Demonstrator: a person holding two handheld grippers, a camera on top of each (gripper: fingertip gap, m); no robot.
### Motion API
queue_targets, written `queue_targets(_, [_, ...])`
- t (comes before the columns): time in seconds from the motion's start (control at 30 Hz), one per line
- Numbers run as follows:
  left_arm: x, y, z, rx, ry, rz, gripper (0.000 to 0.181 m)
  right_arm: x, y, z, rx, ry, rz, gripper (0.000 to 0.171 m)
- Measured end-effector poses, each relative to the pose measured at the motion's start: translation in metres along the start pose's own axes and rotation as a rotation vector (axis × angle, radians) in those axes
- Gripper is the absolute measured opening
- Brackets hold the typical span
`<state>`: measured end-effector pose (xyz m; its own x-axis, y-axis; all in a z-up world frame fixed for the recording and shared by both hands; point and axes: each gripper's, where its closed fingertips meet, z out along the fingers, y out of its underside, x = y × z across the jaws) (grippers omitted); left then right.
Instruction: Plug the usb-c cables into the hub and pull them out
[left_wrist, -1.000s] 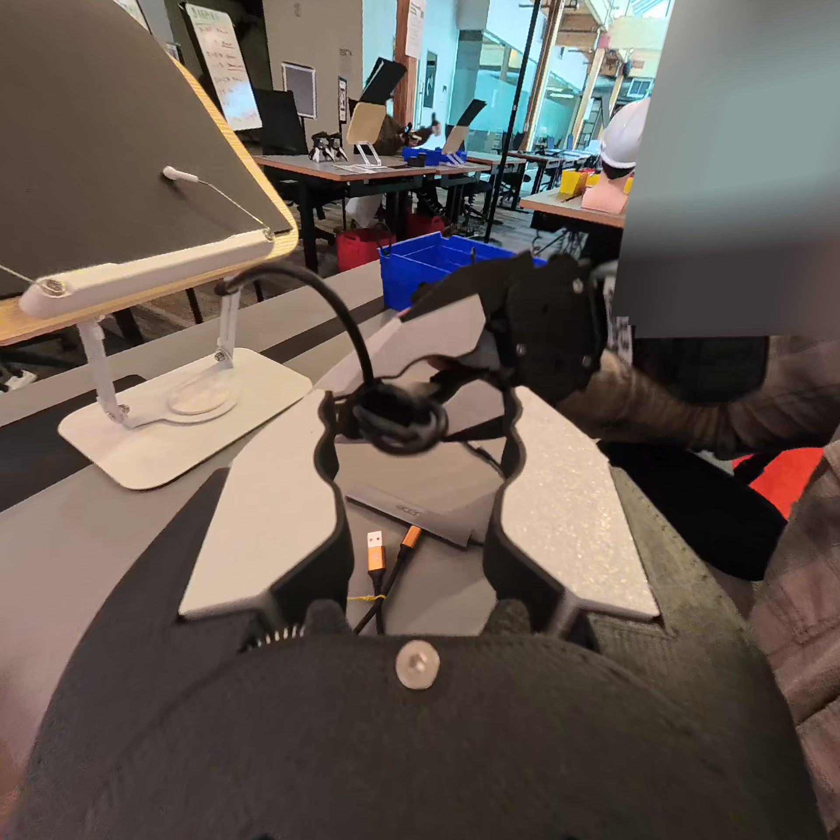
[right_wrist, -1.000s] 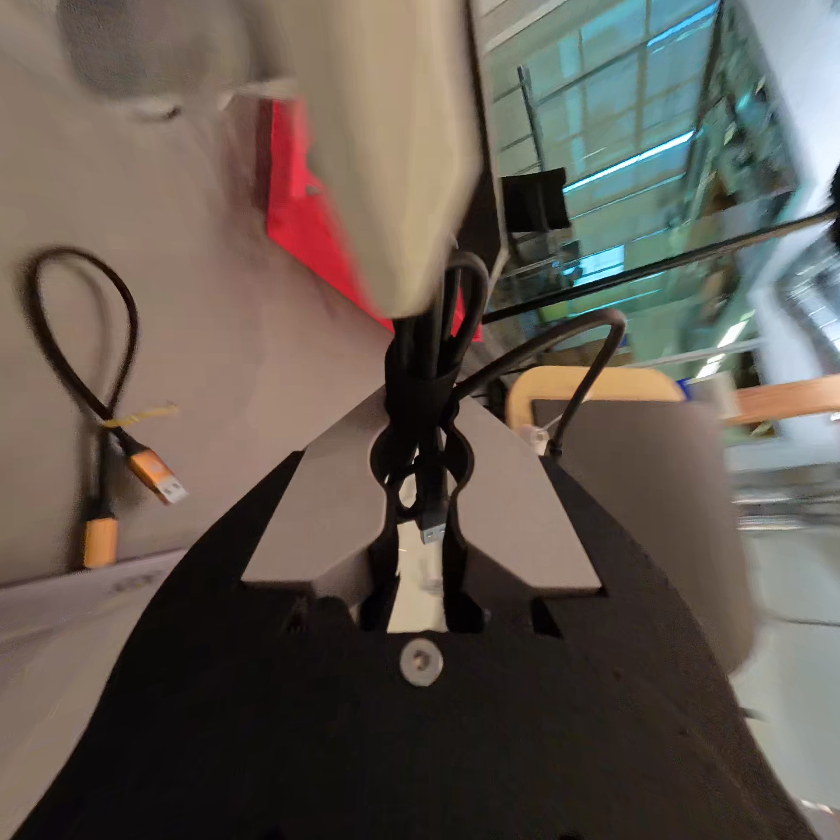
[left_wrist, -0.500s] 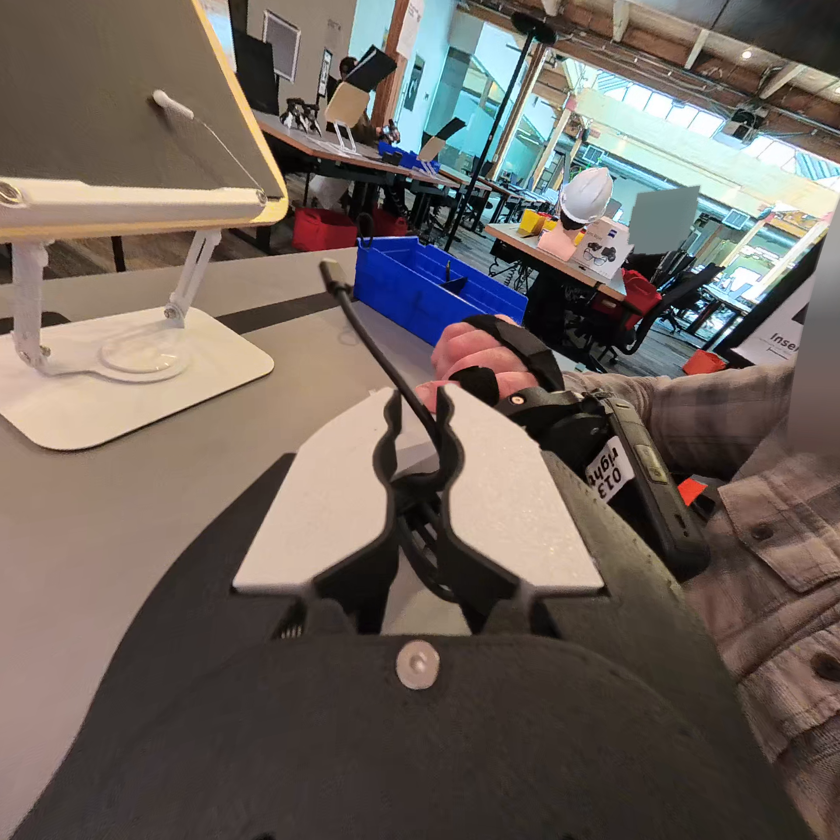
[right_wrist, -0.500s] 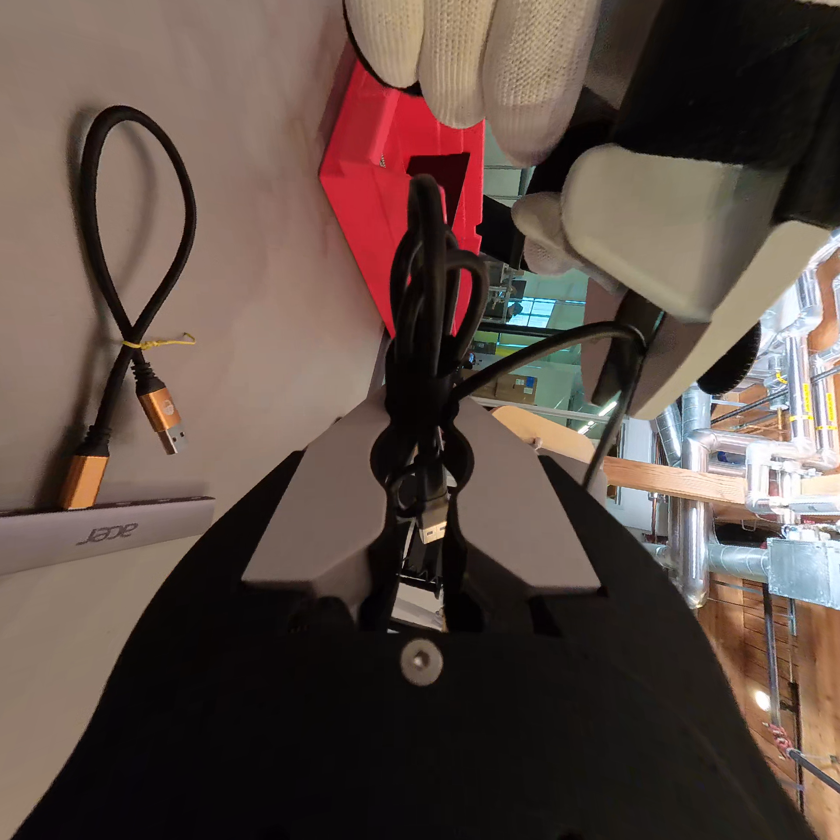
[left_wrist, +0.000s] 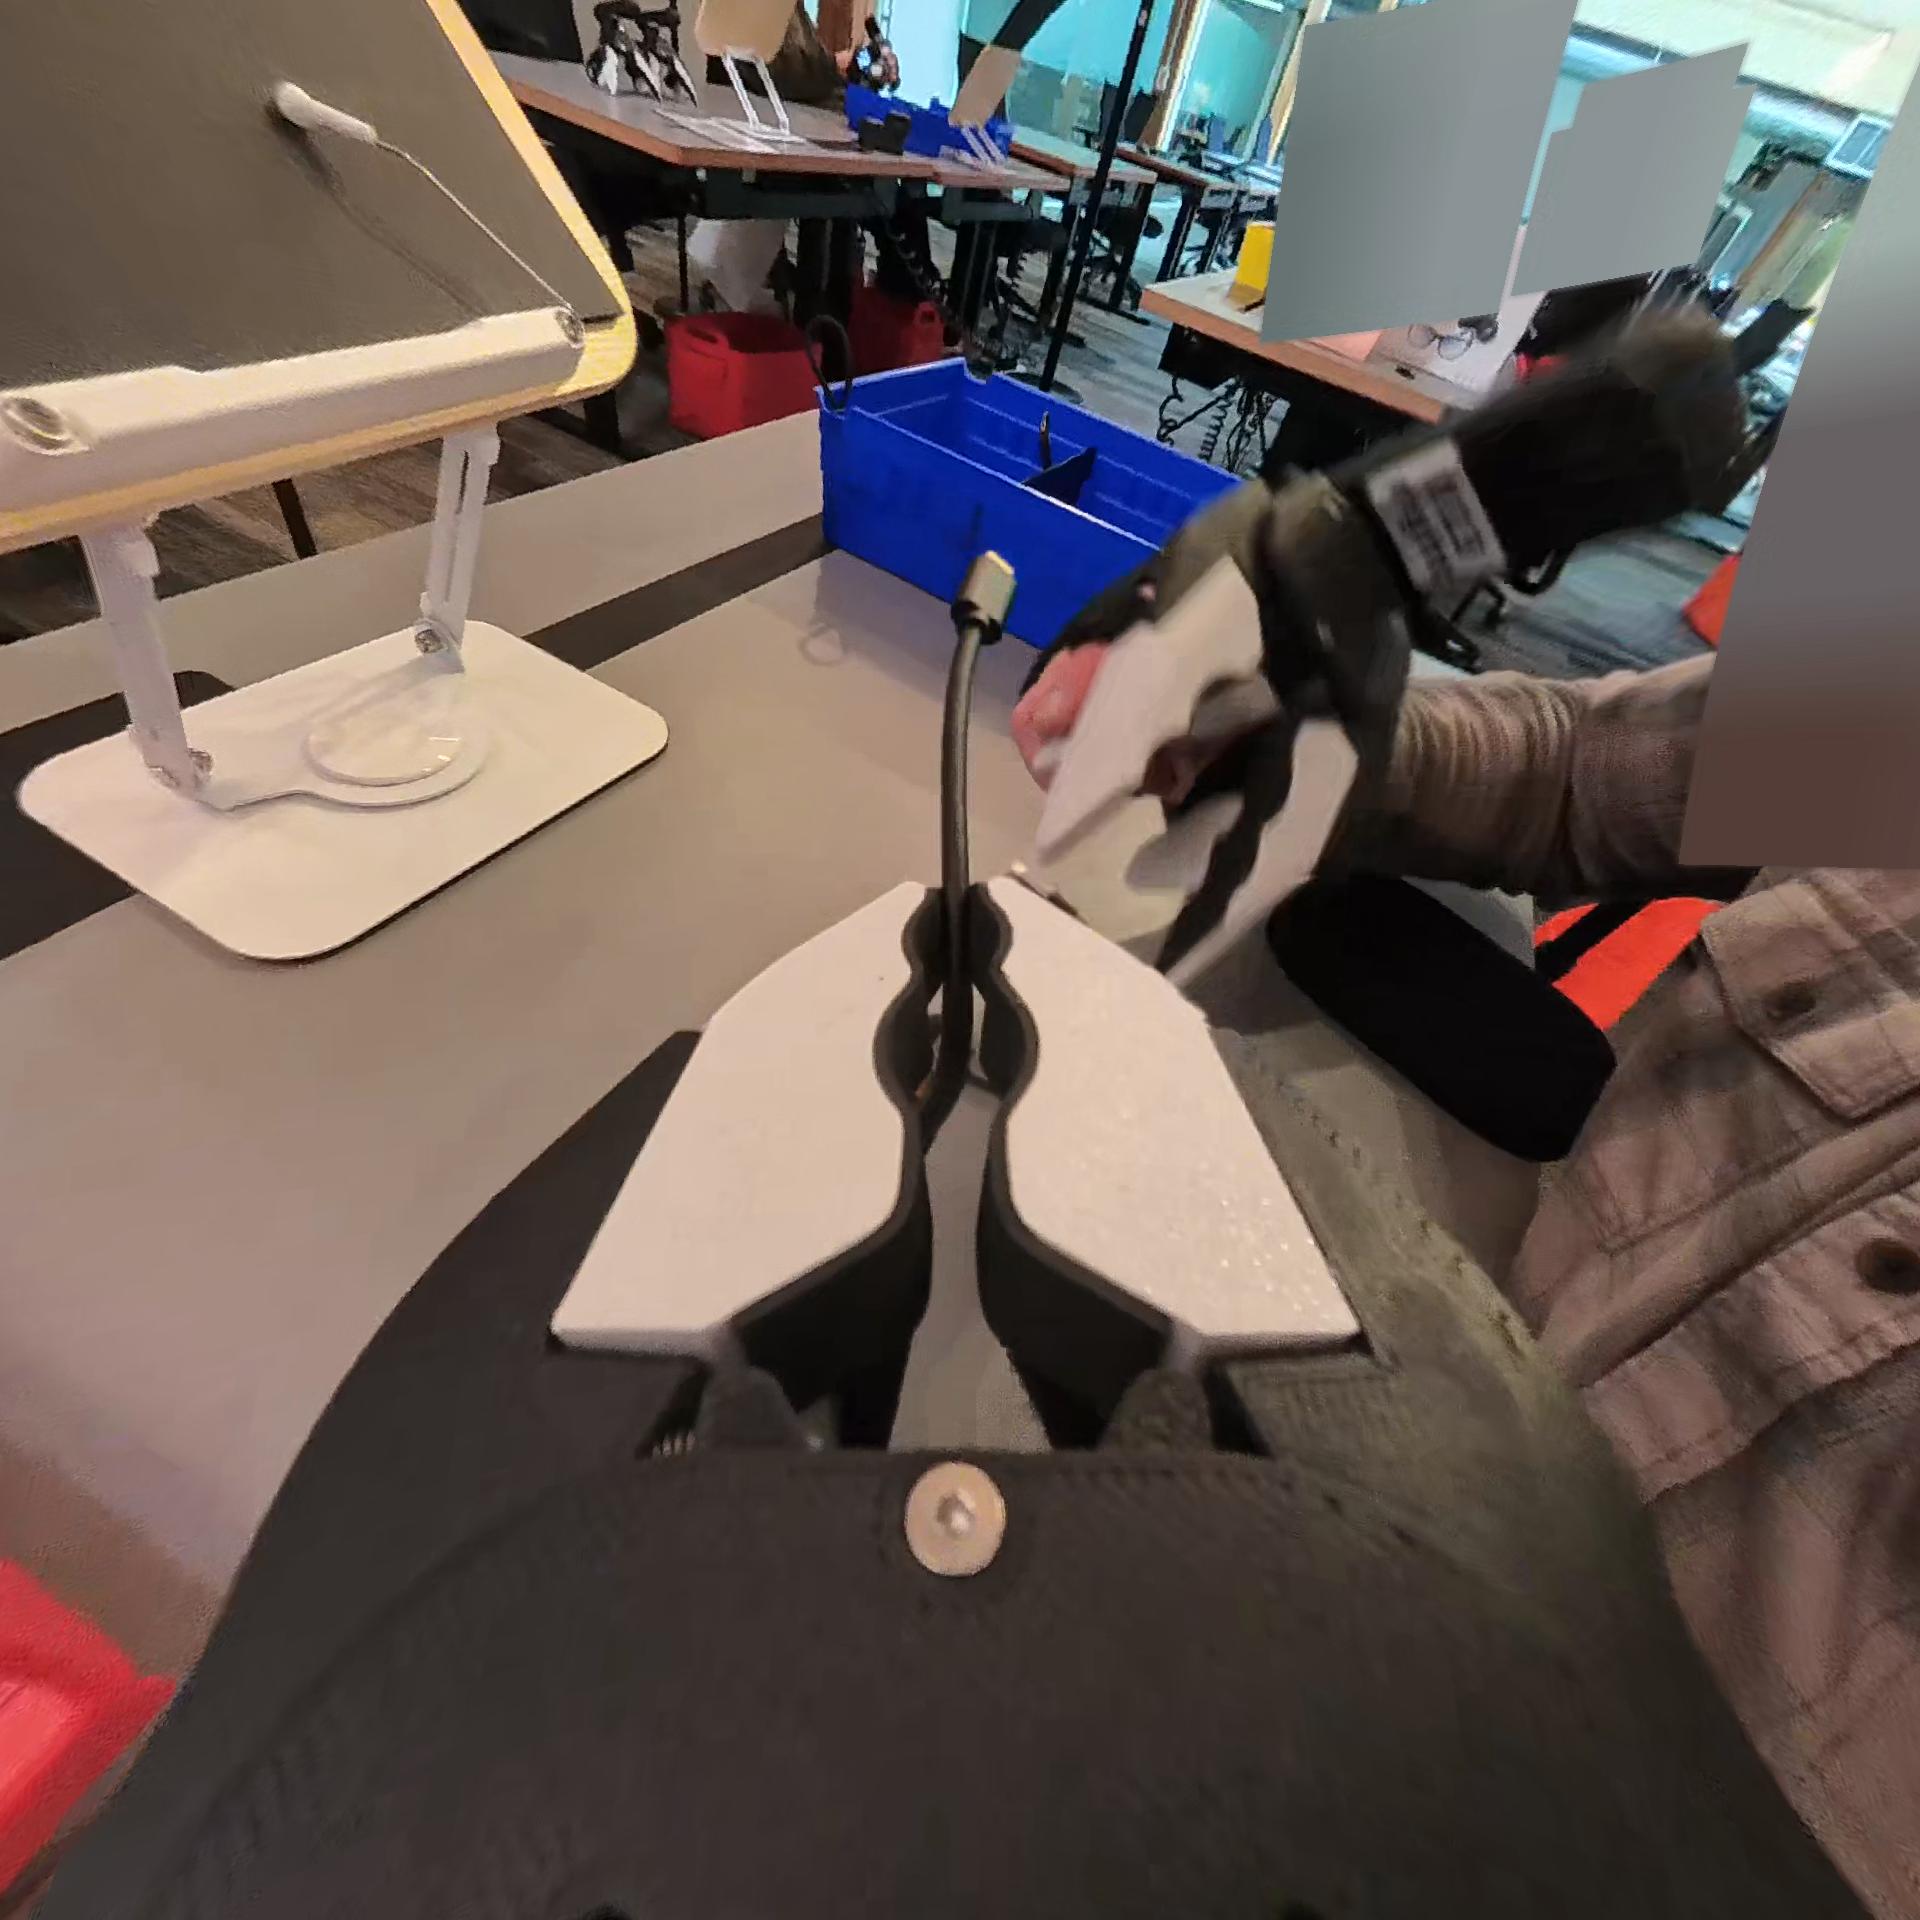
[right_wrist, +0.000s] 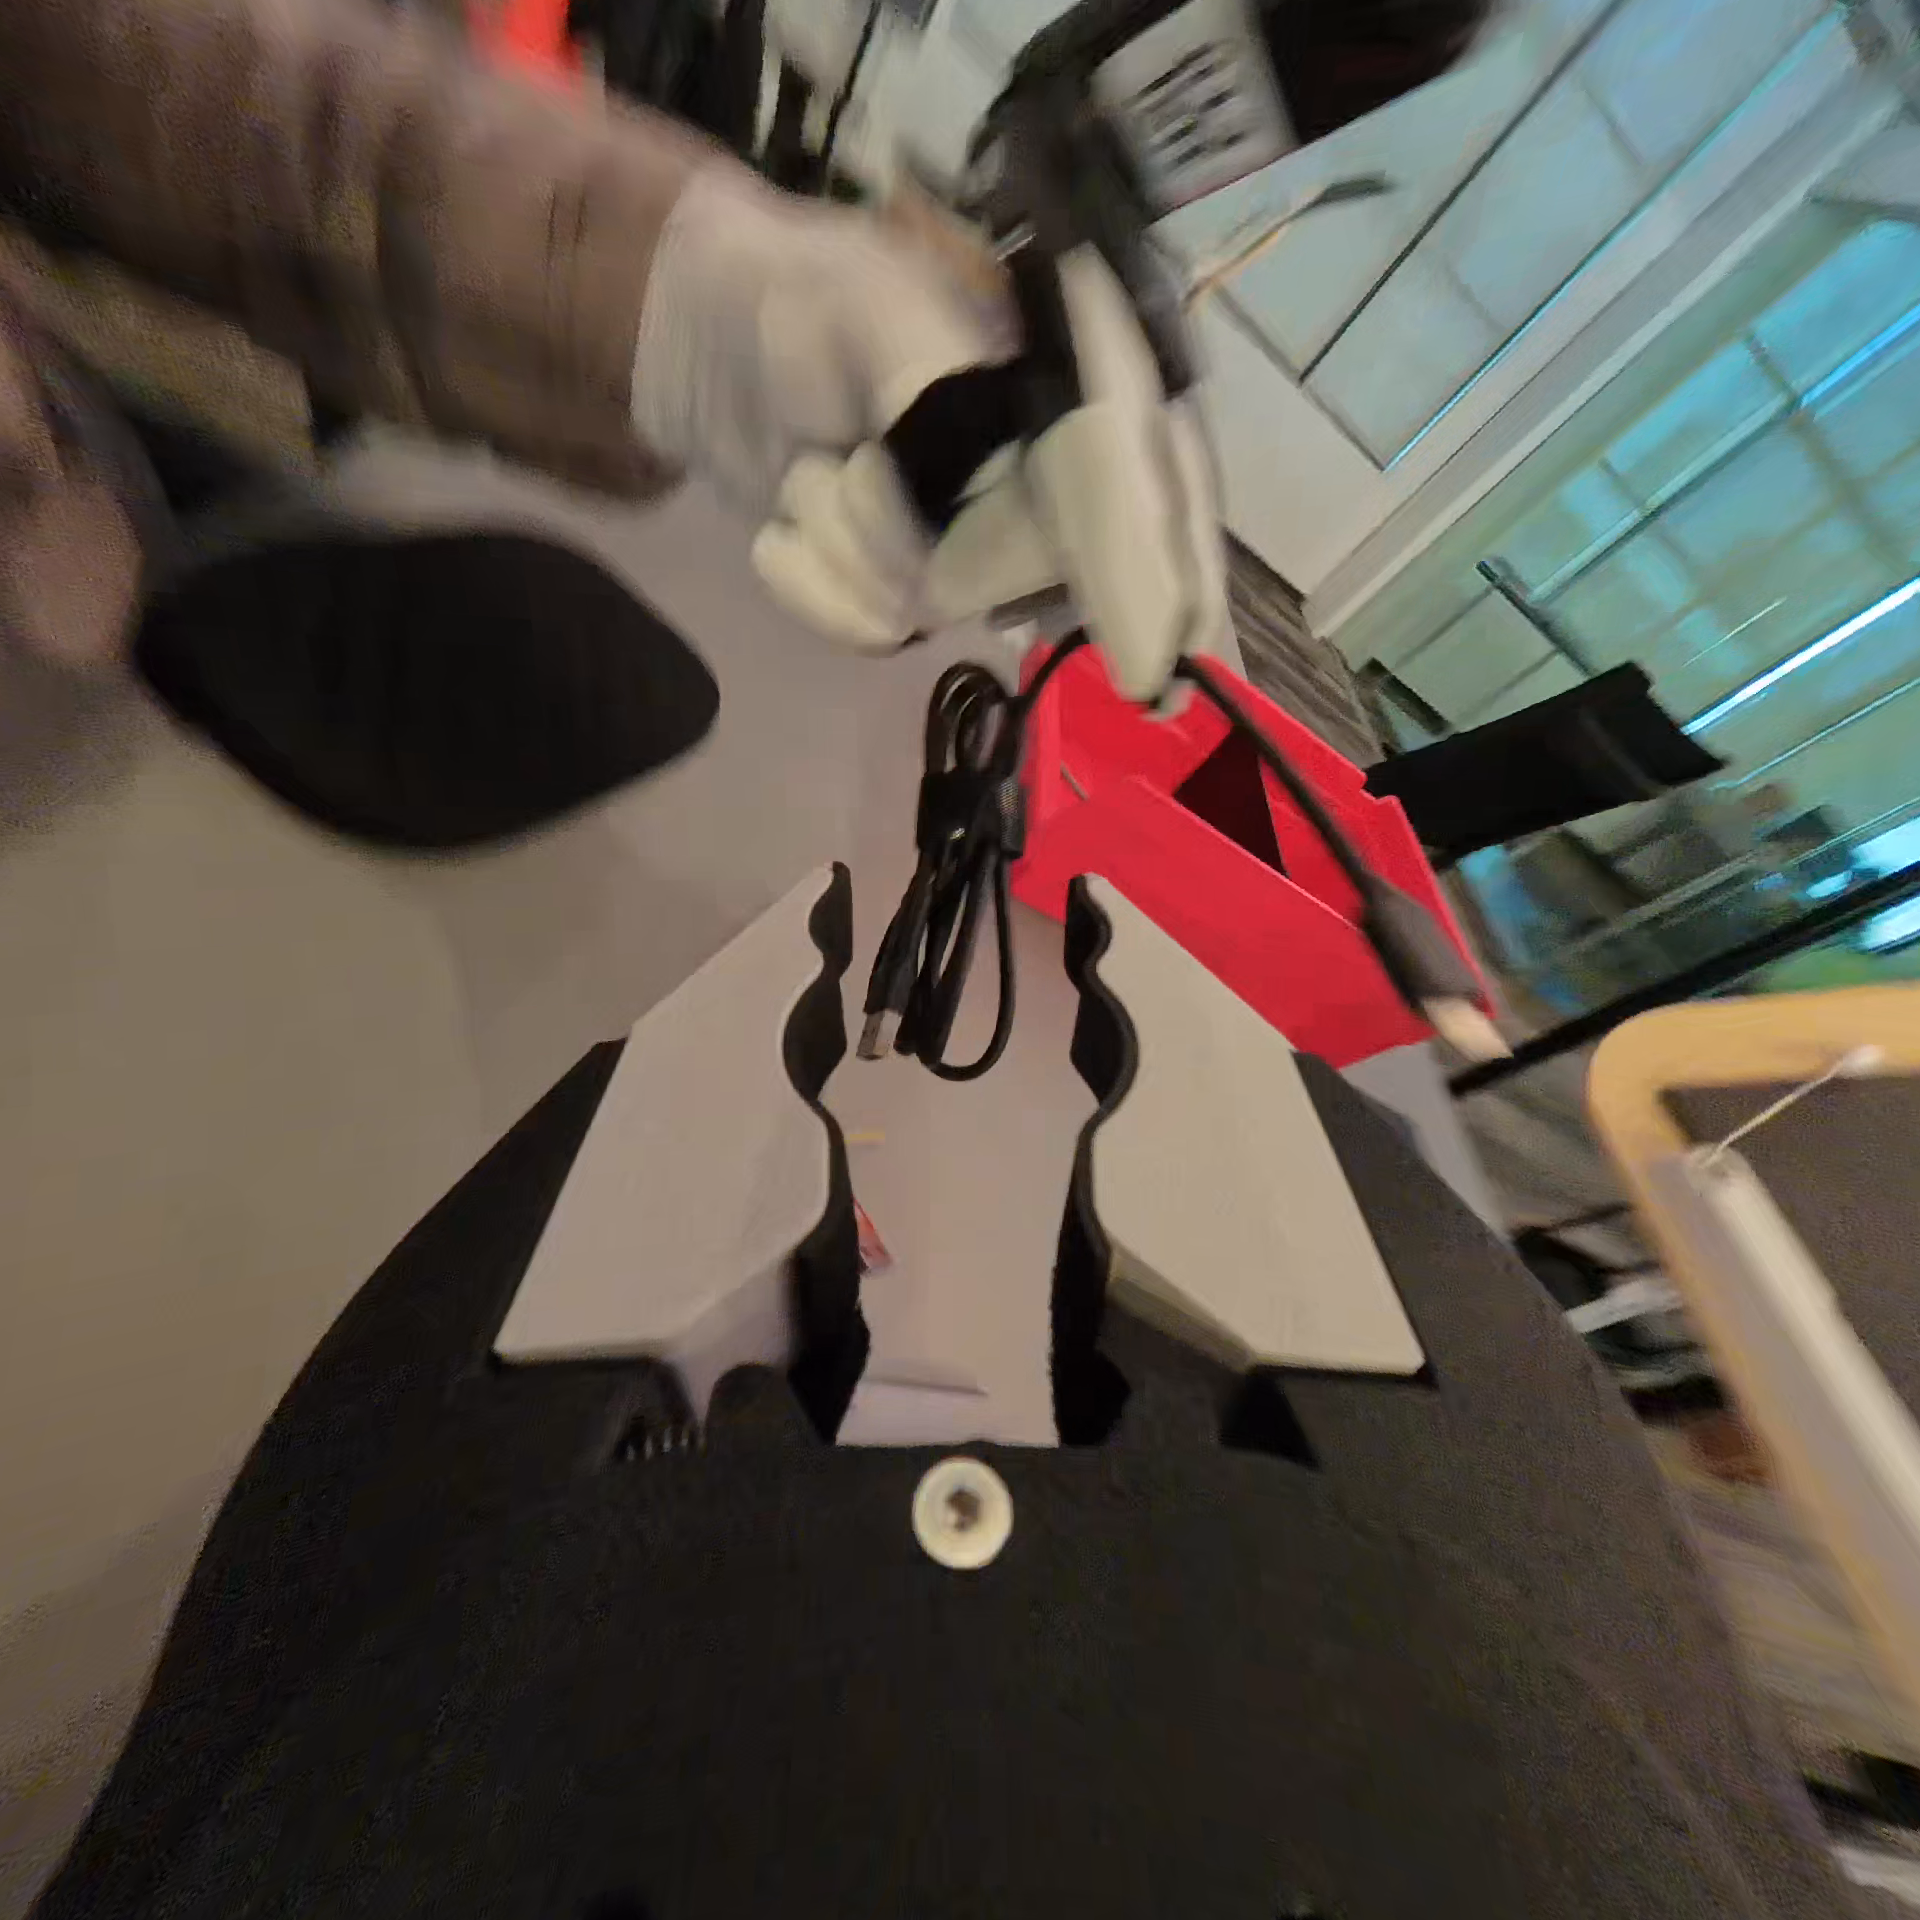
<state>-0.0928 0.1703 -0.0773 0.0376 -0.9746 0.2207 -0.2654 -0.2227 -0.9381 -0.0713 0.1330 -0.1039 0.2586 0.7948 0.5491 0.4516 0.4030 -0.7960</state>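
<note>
Bare grey desk (left_wrist: 260, 1091) open left of left tongs (left_wrist: 954, 904). White tablet stand with flat base (left_wrist: 343, 790) blocks far left. Blue plastic bin (left_wrist: 997, 499) stands at far edge. Right tongs (left_wrist: 1101, 821) close at right. Black oval pad (left_wrist: 1444, 1018) by sleeve. Right wrist view blurred: gap between spread right tongs (right_wrist: 956, 883) apparently free; strapped black cable bundle (right_wrist: 956, 862) lies just ahead, red plastic bin (right_wrist: 1226, 862) just beside.

Bright daylight; right view motion-blurred, perhaps edge-warped
</note>
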Motion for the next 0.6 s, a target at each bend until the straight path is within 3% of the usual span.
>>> queue_targets(0.1, [0.002,0.007,-0.005,-0.04,0.027,0.008,0.004,0.034,-0.005,-0.023,0.165,0.019,0.312,0.036])
queue_targets(0.17, [0.003,0.01,-0.006,-0.056,0.042,0.004,0.004,0.044,-0.005,-0.029,0.22,0.009,0.381,0.031])
queue_targets(0.33, [0.007,0.017,-0.003,-0.075,0.07,-0.018,0.004,0.043,-0.001,-0.02,0.194,0.011,0.296,0.031])
queue_targets(0.47, [0.006,0.022,-0.002,-0.085,0.086,-0.028,0.004,0.046,-0.003,-0.021,0.224,-0.012,0.313,0.001])
queue_targets(0.6, [0.006,0.023,-0.001,-0.085,0.107,-0.04,0.004,0.045,0.001,-0.021,0.207,-0.04,0.302,0.0])
